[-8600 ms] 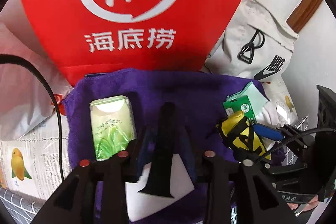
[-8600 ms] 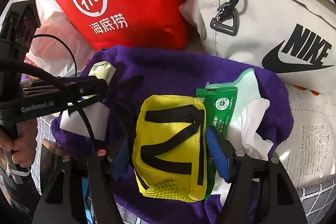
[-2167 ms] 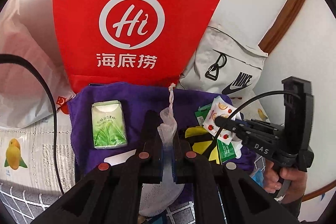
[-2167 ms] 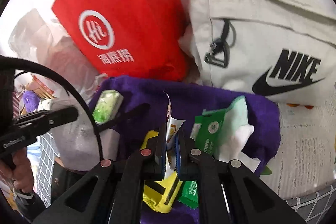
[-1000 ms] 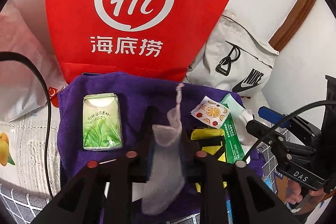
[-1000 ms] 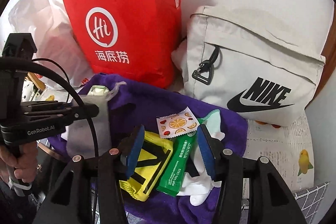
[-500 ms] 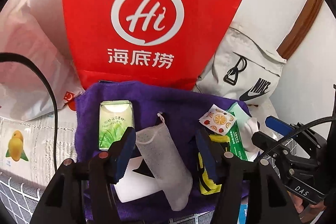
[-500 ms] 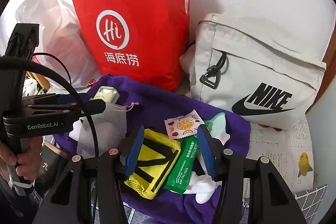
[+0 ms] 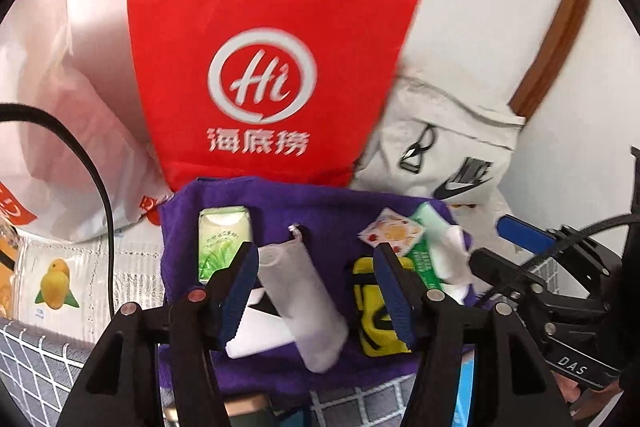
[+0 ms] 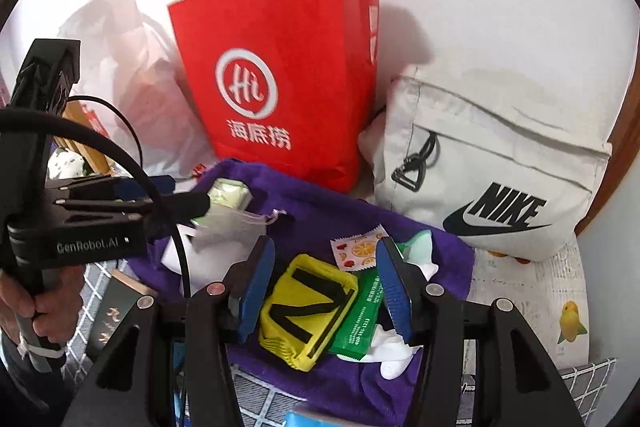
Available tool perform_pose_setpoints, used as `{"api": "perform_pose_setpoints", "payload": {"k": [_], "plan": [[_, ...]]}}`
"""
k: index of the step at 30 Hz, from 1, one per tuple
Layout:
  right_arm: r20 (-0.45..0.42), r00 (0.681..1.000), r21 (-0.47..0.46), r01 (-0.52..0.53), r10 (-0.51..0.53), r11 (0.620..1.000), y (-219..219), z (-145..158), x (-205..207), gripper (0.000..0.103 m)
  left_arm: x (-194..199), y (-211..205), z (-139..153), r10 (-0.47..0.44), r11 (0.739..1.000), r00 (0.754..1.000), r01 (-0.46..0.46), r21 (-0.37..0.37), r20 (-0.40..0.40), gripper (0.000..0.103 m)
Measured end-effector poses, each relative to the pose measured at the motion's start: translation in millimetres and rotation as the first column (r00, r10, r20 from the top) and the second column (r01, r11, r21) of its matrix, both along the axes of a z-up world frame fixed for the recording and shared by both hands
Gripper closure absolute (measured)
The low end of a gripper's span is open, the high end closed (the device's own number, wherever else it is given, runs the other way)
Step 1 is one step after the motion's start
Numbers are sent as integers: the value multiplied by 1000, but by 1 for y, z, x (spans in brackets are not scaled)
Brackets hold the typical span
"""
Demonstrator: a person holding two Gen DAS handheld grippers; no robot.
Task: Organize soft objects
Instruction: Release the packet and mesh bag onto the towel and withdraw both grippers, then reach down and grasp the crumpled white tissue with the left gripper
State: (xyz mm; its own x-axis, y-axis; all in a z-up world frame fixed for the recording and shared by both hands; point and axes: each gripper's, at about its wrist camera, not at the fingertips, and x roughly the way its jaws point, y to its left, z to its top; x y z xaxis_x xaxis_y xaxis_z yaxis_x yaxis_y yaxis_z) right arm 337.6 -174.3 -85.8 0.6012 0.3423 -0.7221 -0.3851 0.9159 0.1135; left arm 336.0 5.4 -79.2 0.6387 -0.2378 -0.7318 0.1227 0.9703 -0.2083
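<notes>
Both my tongs gape with nothing between the pads: left tongs (image 9: 314, 285), jaws just opened, and right tongs (image 10: 324, 283). On the purple towel (image 9: 332, 211), low centre, I count one white mesh drawstring pouch (image 9: 300, 303), long axis running upper left to lower right, cord end up; one green tissue pack (image 9: 222, 247); one yellow-and-black pouch (image 10: 306, 309); one fruit-print sachet (image 10: 358, 247); one green packet (image 10: 360, 323).

From my right gripper (image 10: 324, 283), jaws apart and empty, I look down on the yellow pouch (image 10: 306, 311) and green packet (image 10: 360, 319) lying on the purple towel (image 10: 320, 203). The left gripper (image 10: 192, 205) hovers over a white mesh bag (image 10: 228, 231) at left.
</notes>
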Motion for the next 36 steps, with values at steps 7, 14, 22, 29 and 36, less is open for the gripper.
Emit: {"api": "perform_pose_setpoints", "payload": {"k": [7, 14, 22, 29, 36], "plan": [[61, 998, 19, -29, 28, 999, -3, 29, -22, 49, -40, -13, 40, -30, 997, 991, 21, 73, 128, 46], [101, 995, 50, -27, 21, 998, -6, 51, -44, 38, -77, -11, 47, -58, 987, 995, 44, 156, 84, 45], [54, 998, 71, -36, 32, 997, -6, 58, -90, 38, -130, 6, 29, -72, 987, 996, 64, 148, 48, 45], [-9, 1000, 109, 30, -29, 994, -32, 45, -137, 38, -183, 13, 3, -110, 987, 994, 109, 121, -2, 45], [-62, 991, 128, 127, -120, 984, -71, 27, -188, 38, -230, -16, -49, -235, 961, 967, 246, 128, -95, 42]]}}
